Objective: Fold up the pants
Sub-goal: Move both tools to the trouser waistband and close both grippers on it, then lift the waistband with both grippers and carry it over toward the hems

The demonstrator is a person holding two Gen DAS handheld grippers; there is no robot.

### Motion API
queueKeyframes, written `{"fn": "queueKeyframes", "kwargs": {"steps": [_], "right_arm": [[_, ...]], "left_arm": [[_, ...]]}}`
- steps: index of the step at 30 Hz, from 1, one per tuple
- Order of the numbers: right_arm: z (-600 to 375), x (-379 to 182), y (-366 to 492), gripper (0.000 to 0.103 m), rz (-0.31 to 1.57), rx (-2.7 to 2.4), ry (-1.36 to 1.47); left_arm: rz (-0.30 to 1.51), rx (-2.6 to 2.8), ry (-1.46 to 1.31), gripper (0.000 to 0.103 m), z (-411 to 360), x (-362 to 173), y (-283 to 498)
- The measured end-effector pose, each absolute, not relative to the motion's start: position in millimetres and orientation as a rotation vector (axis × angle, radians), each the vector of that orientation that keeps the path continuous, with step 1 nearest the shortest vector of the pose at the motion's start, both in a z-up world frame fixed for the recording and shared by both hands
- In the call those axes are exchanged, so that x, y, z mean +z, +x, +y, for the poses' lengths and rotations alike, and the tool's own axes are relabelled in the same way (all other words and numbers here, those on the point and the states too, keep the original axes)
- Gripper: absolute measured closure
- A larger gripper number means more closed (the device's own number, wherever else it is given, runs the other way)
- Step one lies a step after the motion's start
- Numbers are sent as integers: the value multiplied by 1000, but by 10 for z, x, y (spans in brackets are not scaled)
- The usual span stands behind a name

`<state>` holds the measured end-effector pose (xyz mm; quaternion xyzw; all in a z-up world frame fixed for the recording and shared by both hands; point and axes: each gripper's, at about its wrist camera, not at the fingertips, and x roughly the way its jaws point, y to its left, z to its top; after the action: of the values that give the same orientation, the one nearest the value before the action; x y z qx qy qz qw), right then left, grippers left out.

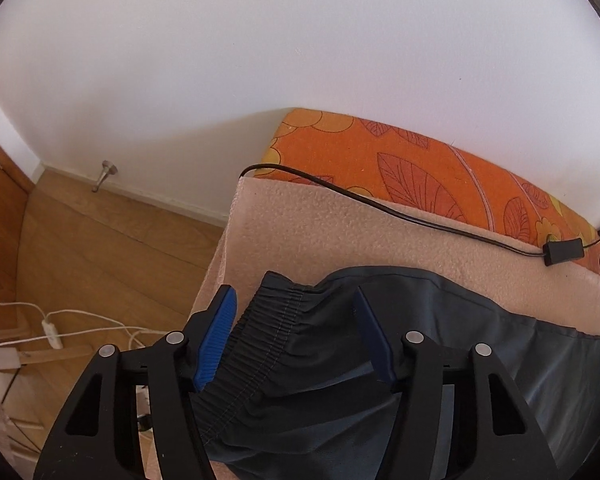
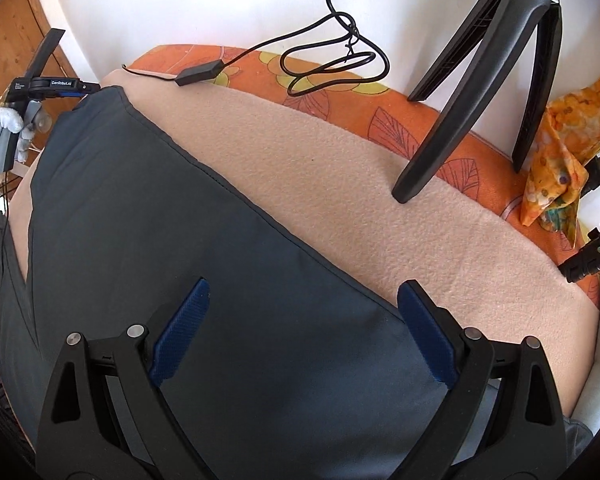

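**Both grippers over the pants, nothing pinched yet**

You are working on a bed against a white wall, with a pale fleece blanket [image 2: 340,184] spread over an orange flowered sheet [image 1: 400,152]. Off the bed's left end, white cables [image 1: 80,320] trail on the wooden floor.

The dark grey pants [image 2: 220,280] lie flat along the blanket, waist end at the left and leg running right. Your left hand-held gripper [image 1: 296,332] is spread wide, its jaws set either side of the gathered elastic waistband [image 1: 268,332]; whether a pad touches the cloth I cannot tell. A black cable with an inline box [image 1: 562,250] runs along the blanket's back edge, near the pants.

Your right hand-held gripper [image 2: 304,328] is also spread wide and holds nothing, hovering over the leg where the pants' far edge meets the blanket. A black tripod [image 2: 480,80] stands just behind, one foot on the blanket.

What could go wrong, as I judge it:
- Closing low could catch the fleece with the pants, dragging the blanket.
- The slick fabric may give you one layer only, so the fold skews.
- A wide sweep could snag the cable or knock the tripod.
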<state>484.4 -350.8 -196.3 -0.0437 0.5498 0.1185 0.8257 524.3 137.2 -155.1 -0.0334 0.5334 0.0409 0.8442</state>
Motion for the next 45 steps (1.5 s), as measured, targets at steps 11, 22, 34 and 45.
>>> {"fn": "queueKeyframes", "kwargs": {"steps": [11,22,34,45], "right_arm": [[-3481,-2090,4930,7,1212,237,-131],[-3332,-1988,4915,94,1193,231,-148],[-3262,-1528,4523,100,1084,200,-143],[-3015,-844,3768,101,978,231,-163]], "left_arm": [[1109,93,9,76,1209,-1604,5273],[1028,82,-8,80,1243,-1550,5173],[890,61,-107,82,1548,-1058,4759],[788,20,-143,83,1632,-570,3989]]}}
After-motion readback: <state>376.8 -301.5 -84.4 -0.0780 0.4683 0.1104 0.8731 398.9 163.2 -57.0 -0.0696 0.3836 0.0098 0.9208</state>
